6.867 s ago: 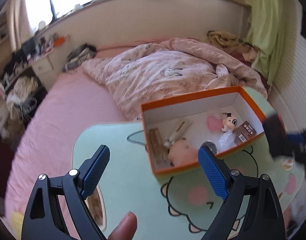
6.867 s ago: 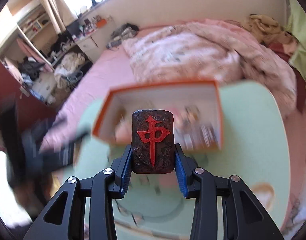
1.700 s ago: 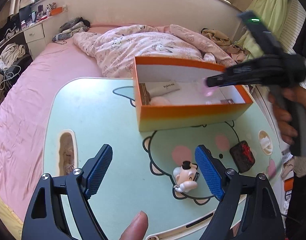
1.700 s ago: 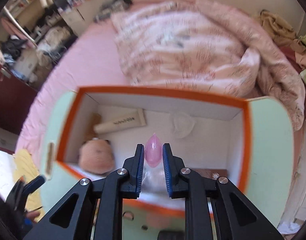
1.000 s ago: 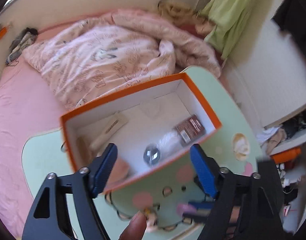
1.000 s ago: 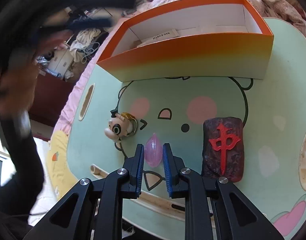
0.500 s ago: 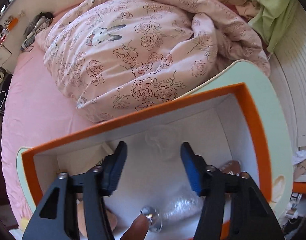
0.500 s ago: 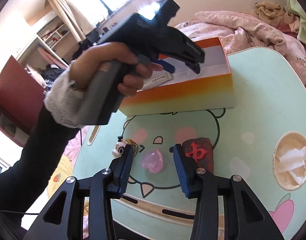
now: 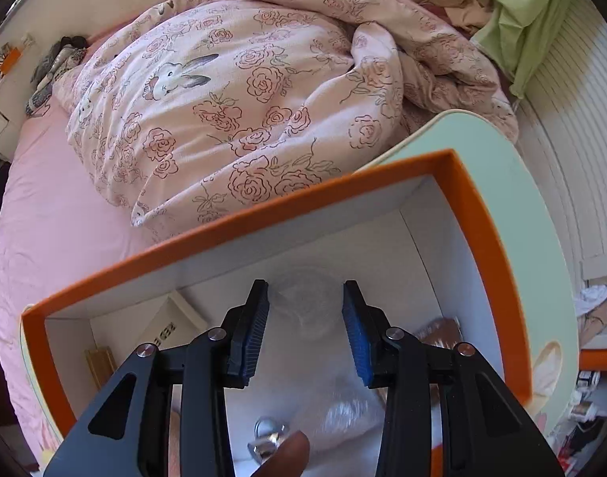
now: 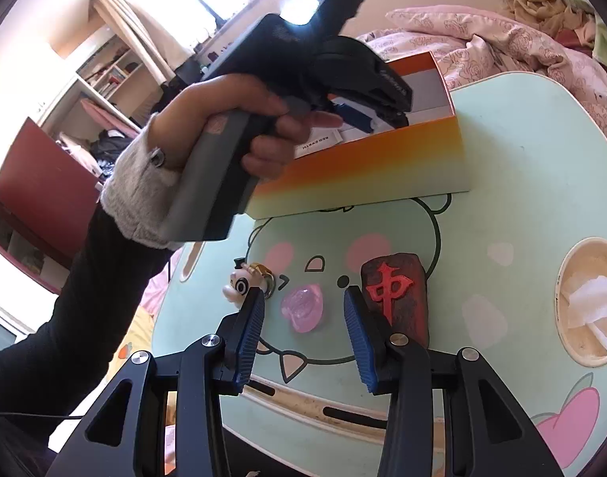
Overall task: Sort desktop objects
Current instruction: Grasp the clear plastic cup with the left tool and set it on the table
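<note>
Reaching into the orange box (image 9: 295,202), the left gripper (image 9: 305,306) hung parted, ungrasping, around a clear wrapper (image 9: 303,298); closing squarely would help. The right gripper (image 10: 301,310) stood released near the pink gem (image 10: 303,312).

Blurred clear plastic bag (image 9: 343,413) and half-hidden brown packet (image 9: 438,328) behind left gripper (image 9: 305,330) inside orange box (image 9: 482,214).

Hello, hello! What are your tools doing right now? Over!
Left tool open, inside orange box, around clear lid. Right tool open over pink gem on table. Nothing blocking.
</note>
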Demonstrator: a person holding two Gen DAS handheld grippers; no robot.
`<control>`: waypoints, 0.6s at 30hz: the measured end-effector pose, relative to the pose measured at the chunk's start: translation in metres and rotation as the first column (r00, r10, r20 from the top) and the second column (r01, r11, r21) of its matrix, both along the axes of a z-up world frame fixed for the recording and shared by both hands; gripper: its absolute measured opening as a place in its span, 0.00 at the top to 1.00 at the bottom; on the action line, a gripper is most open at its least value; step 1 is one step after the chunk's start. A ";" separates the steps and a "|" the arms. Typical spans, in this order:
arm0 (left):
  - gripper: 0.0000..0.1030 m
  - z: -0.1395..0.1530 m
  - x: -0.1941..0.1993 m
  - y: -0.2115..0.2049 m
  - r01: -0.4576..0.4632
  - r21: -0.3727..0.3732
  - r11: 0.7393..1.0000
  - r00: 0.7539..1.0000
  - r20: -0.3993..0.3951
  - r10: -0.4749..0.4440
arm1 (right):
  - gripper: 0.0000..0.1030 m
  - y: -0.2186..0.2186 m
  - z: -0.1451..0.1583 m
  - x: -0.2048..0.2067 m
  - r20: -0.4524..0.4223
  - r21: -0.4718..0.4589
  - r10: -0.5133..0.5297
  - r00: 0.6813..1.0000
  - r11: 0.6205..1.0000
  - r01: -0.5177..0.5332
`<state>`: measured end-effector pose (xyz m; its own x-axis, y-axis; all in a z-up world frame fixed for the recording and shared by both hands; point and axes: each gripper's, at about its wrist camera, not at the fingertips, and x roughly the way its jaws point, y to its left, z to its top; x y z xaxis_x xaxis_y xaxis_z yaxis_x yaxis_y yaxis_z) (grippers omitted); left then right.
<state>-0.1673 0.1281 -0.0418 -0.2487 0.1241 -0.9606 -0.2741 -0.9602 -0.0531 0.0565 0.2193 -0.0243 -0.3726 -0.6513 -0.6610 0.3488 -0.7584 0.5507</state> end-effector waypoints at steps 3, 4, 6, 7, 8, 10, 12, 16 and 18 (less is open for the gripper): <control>0.62 0.023 0.013 -0.010 0.012 0.032 0.999 0.999 -0.041 -0.011 | 0.60 0.003 0.004 0.002 -0.008 0.010 -0.012 1.000 1.000 0.012; 0.62 0.033 0.020 -0.015 0.020 0.034 0.999 0.998 -0.064 -0.018 | 0.60 0.004 0.006 0.003 -0.011 0.014 -0.017 1.000 1.000 0.017; 0.62 0.055 0.041 -0.031 0.035 0.043 0.998 0.994 -0.109 -0.030 | 0.60 0.009 0.009 0.004 -0.017 0.026 -0.036 0.999 0.999 0.036; 0.62 0.063 0.052 -0.037 0.048 0.051 0.998 0.992 -0.118 -0.042 | 0.60 0.013 0.011 0.004 -0.020 0.032 -0.051 0.998 0.998 0.052; 0.62 0.070 0.063 -0.043 0.062 0.061 0.996 0.990 -0.127 -0.054 | 0.60 0.017 0.012 0.003 -0.022 0.034 -0.066 0.998 0.997 0.067; 0.62 0.081 0.092 -0.058 0.097 0.089 0.991 0.987 -0.137 -0.084 | 0.60 0.024 0.015 0.002 -0.022 0.037 -0.098 0.995 0.994 0.098; 0.62 0.084 0.124 -0.076 0.115 0.125 0.986 0.986 -0.139 -0.097 | 0.60 0.027 0.018 0.000 -0.023 0.041 -0.119 0.993 0.992 0.120; 0.62 0.074 0.164 -0.117 0.046 0.165 0.985 0.992 -0.120 -0.026 | 0.60 0.023 0.033 -0.009 -0.029 0.053 -0.111 0.993 0.992 0.112; 0.62 0.064 0.181 -0.141 -0.002 0.201 0.980 0.997 -0.074 0.018 | 0.60 0.017 0.048 -0.022 -0.038 0.072 -0.087 0.996 0.993 0.089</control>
